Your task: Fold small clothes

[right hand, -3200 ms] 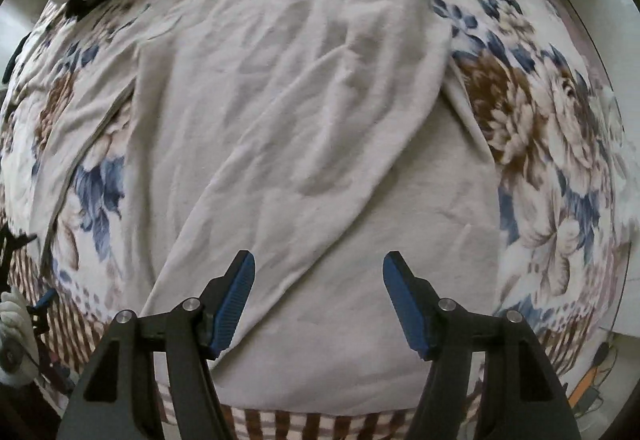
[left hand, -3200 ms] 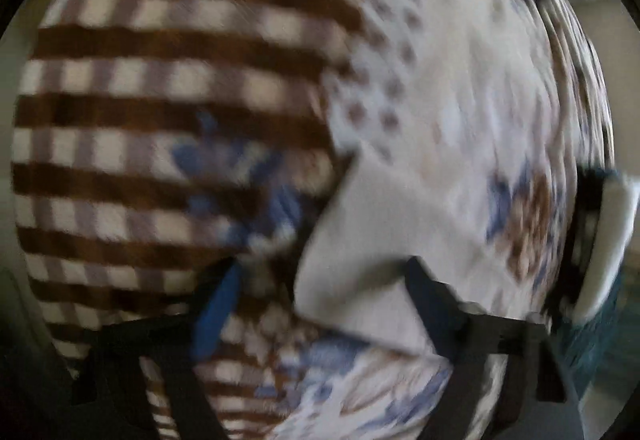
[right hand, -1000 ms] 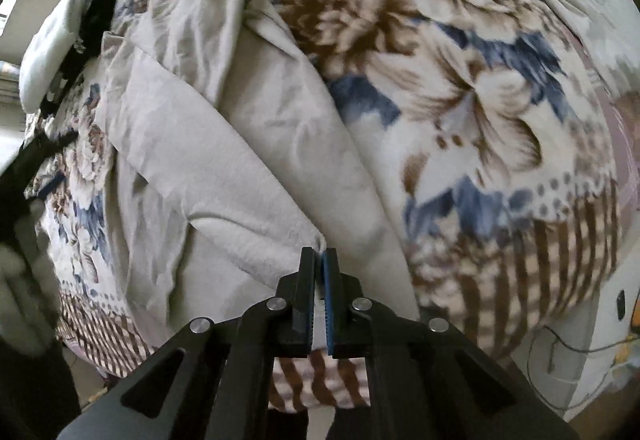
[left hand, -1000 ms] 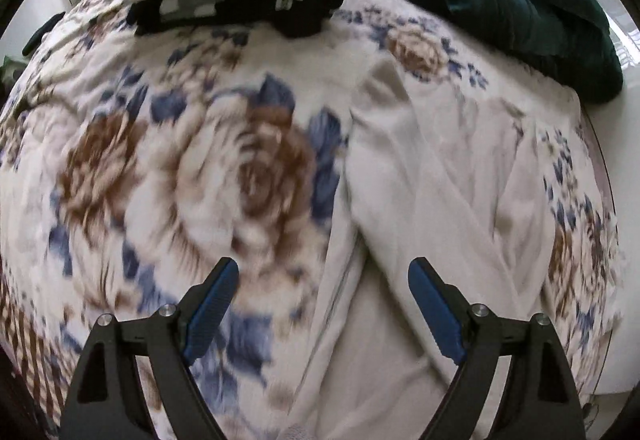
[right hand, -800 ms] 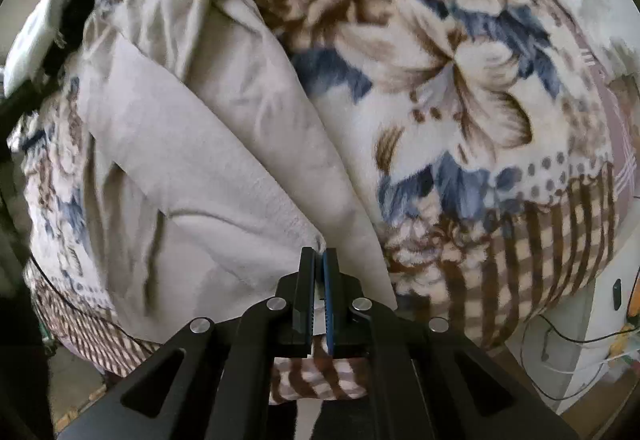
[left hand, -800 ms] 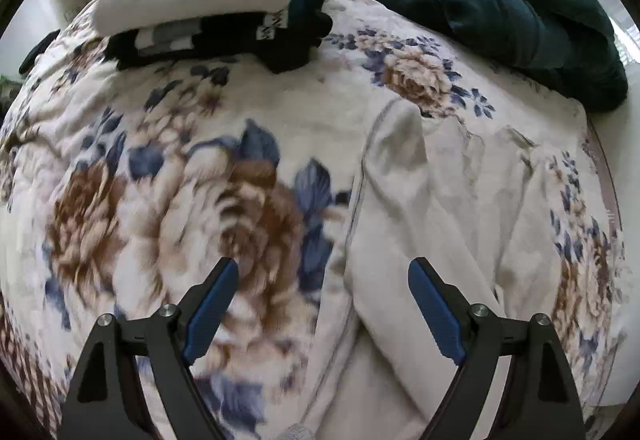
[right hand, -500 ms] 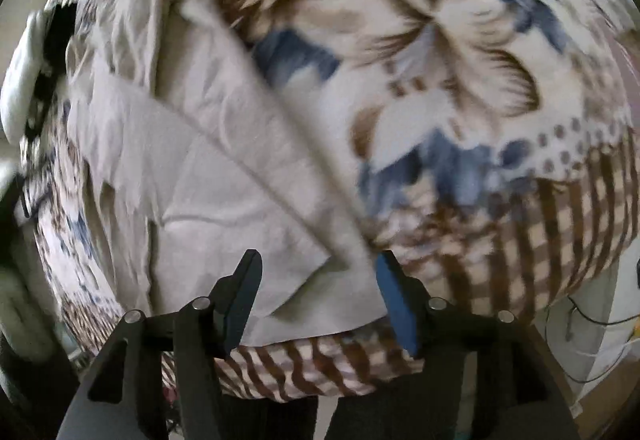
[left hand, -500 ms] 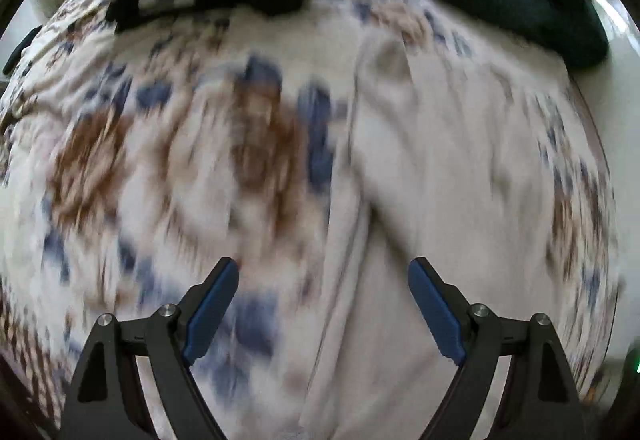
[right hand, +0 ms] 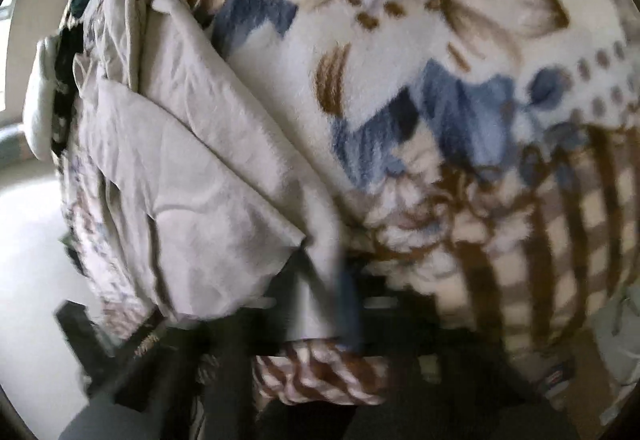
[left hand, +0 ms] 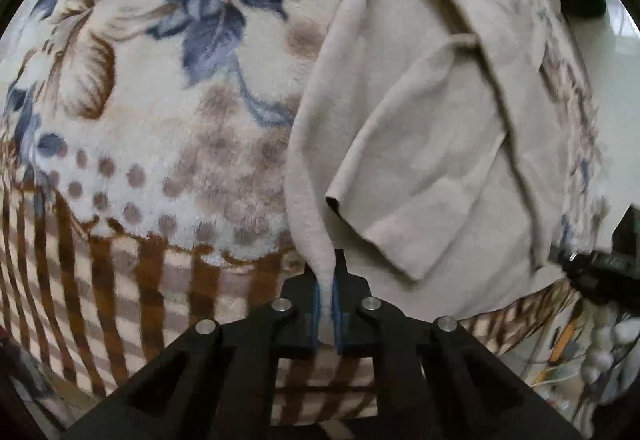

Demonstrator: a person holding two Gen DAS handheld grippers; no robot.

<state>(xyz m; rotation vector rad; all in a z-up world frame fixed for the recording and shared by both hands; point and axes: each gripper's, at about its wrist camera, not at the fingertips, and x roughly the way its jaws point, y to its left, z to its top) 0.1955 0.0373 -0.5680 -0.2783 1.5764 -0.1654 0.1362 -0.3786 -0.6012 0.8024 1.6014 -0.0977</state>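
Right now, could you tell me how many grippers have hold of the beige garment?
2: left gripper pinches its near left edge; right gripper, blurred, seems shut on the beige garment at its other near corner.

Home bedroom, floral fleece blanket [left hand: 168,111] over bed, folded clothes stack [right hand: 44,111]

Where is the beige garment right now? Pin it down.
The beige garment lies on the floral blanket, right of centre in the left wrist view, its near edge pinched in the left gripper.
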